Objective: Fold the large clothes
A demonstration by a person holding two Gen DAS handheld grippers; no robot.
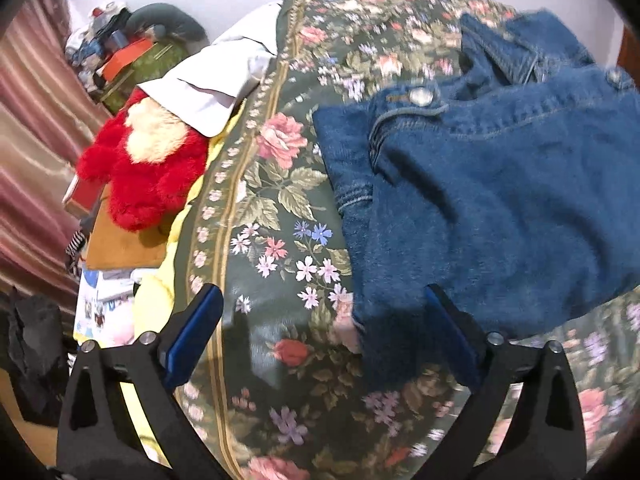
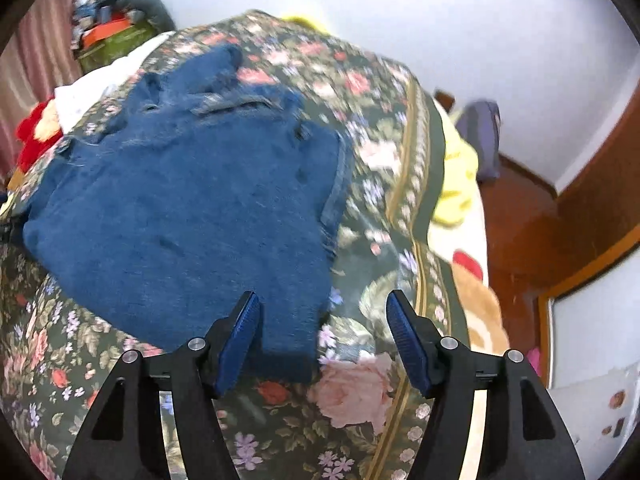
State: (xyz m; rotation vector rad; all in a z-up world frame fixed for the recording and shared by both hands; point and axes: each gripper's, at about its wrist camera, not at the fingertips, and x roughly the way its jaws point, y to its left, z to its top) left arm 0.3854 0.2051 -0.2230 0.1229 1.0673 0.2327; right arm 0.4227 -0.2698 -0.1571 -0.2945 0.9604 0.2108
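A blue denim jacket (image 1: 492, 184) lies partly folded on a green floral bedspread (image 1: 280, 216); its collar and a metal button face the far side. In the right wrist view the jacket (image 2: 192, 208) spreads across the bedspread (image 2: 360, 392). My left gripper (image 1: 320, 304) is open and empty, its right finger over the jacket's near left corner. My right gripper (image 2: 322, 312) is open and empty, with the jacket's near right corner between its fingers.
A red plush toy (image 1: 152, 168), a white pillow (image 1: 216, 84) and piled boxes (image 1: 128, 56) lie left of the bedspread. A striped curtain (image 1: 32, 128) hangs at the left. A yellow blanket (image 2: 456, 184) and wooden floor (image 2: 532, 224) are on the right.
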